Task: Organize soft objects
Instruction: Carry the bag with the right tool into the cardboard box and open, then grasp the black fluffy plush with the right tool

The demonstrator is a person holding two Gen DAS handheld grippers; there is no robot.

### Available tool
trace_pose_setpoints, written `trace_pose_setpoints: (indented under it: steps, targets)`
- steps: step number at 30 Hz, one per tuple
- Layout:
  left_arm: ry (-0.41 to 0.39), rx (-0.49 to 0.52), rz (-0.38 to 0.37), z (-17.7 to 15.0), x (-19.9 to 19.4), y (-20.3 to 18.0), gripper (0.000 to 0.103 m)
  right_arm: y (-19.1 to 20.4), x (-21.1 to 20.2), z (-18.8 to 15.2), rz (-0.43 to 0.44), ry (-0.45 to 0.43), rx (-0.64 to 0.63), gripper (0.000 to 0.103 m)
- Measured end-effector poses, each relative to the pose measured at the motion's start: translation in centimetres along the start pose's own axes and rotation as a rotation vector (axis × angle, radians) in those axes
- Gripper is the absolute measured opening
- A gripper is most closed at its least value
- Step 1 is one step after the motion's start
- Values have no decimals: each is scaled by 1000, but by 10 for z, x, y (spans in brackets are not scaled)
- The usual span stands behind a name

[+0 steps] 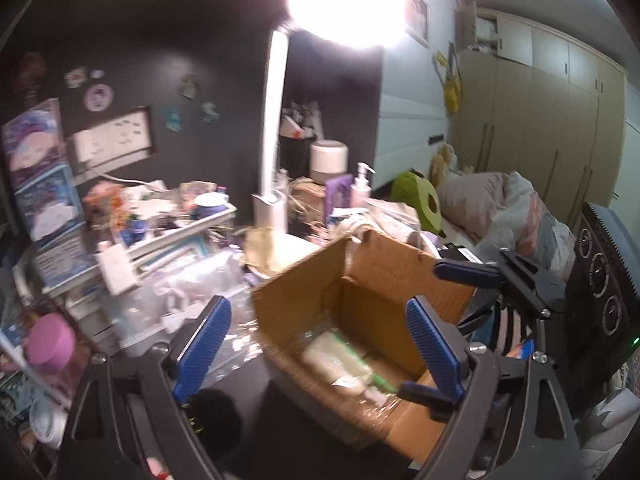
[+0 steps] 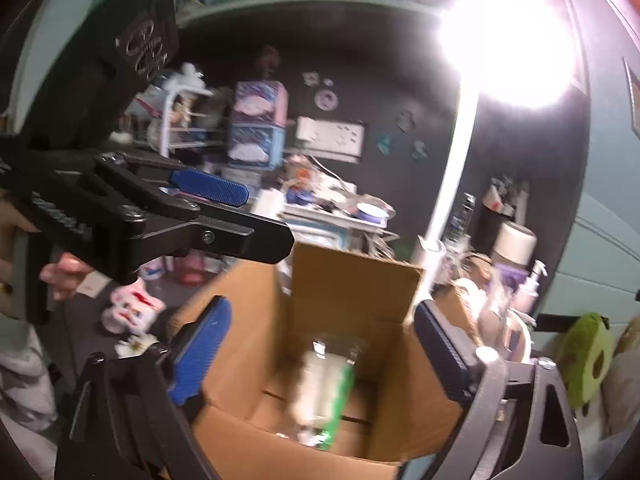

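An open cardboard box stands on the dark desk. Inside it lies a clear plastic packet of white soft items with a green strip. My left gripper is open and empty, hovering over the box's left side. My right gripper is open and empty, right above the box opening. In the left wrist view the right gripper reaches in from the right over the box rim. In the right wrist view the left gripper shows at upper left, held by a hand.
A white desk lamp shines brightly behind the box. Cluttered trays, boxes and bottles fill the desk's left and back. A small pink-white plush lies left of the box. A green plush and bedding lie right.
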State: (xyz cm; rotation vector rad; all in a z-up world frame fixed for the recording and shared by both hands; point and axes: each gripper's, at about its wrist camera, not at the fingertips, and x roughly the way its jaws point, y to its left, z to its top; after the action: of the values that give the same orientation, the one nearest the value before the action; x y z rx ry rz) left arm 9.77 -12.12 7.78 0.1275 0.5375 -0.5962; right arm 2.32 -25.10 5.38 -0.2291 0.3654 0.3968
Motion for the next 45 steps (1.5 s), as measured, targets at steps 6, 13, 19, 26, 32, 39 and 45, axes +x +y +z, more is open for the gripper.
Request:
trace_pose_setpoints:
  steps: [6, 13, 19, 26, 32, 39, 45]
  targets:
    - [-56, -56, 94, -24, -51, 38, 91, 45, -8, 20, 42, -59, -60, 103]
    - [-66, -150, 192, -69, -89, 92, 91, 101, 10, 37, 199, -38, -78, 103]
    - [-38, -240, 252, -118, -102, 140, 91, 147, 58, 32, 221, 93, -81, 103]
    - [-2, -313, 251, -157, -93, 178, 91, 161, 124, 7, 199, 260, 44, 103]
    - [30, -347, 213, -170, -77, 205, 91, 149, 179, -17, 132, 400, 183, 103]
    - [53, -375, 171, -180, -59, 225, 91, 124, 223, -34, 108, 505, 328, 103]
    - [43, -380, 158, -180, -55, 229, 91, 117, 244, -38, 89, 538, 328, 103]
